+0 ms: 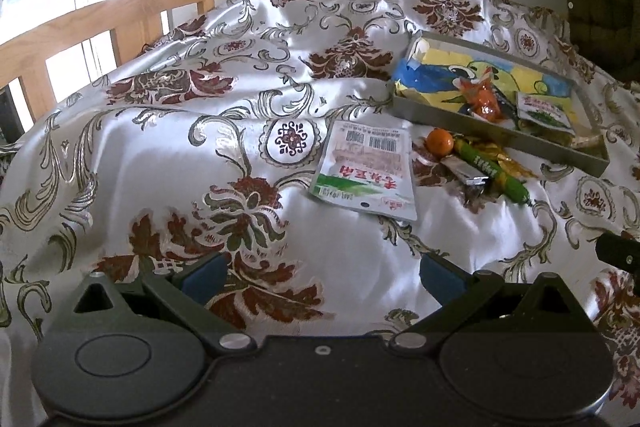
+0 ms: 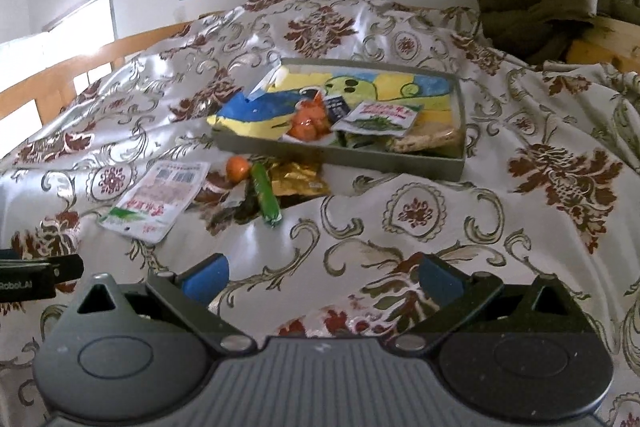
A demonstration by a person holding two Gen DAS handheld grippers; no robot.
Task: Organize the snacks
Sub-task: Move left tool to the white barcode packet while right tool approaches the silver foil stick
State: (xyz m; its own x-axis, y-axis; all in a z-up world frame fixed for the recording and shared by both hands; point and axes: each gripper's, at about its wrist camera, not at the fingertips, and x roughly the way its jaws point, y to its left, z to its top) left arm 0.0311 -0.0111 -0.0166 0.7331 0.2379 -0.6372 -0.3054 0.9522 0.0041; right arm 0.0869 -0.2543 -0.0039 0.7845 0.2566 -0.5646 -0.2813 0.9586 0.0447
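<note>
Hovering over the bedspread (image 1: pixel 168 155) with my left gripper (image 1: pixel 320 277), jaws spread wide, nothing between them. Left wrist view: white pouch (image 1: pixel 366 169) lies flat ahead, label up, just left of a loose pile: orange (image 1: pixel 439 142), green stick (image 1: pixel 494 167), silver bar (image 1: pixel 466 169), gold wrappers (image 1: pixel 504 157) under them. Tray (image 1: pixel 560 149) sits just behind the pile, to the right; an orange packet (image 1: pixel 482 99) and a small white-green sachet (image 1: pixel 542 109) already lie inside it on a painted liner. Edge of my other gripper shows at far right.

Right wrist view: right gripper (image 2: pixel 322 275) also spread wide and empty, low over the cloth, well short of the snacks. Tray (image 2: pixel 360 157) ahead and centred, holding the orange packet (image 2: pixel 310 121), sachet (image 2: pixel 378 117) and something round and pale at its right end, can't tell what. Pile sits just in front of the tray's left half: orange (image 2: pixel 237 167), green stick (image 2: pixel 266 197), gold wrappers (image 2: pixel 298 177); pouch (image 2: pixel 158 201) left of them.

Step, I judge: partway through, between picks, several snacks not yet in the tray. Next move likely calls for reaching forward to the pile or pouch; the pouch lies flat on slippery cloth, so it needs an edge pinch.
</note>
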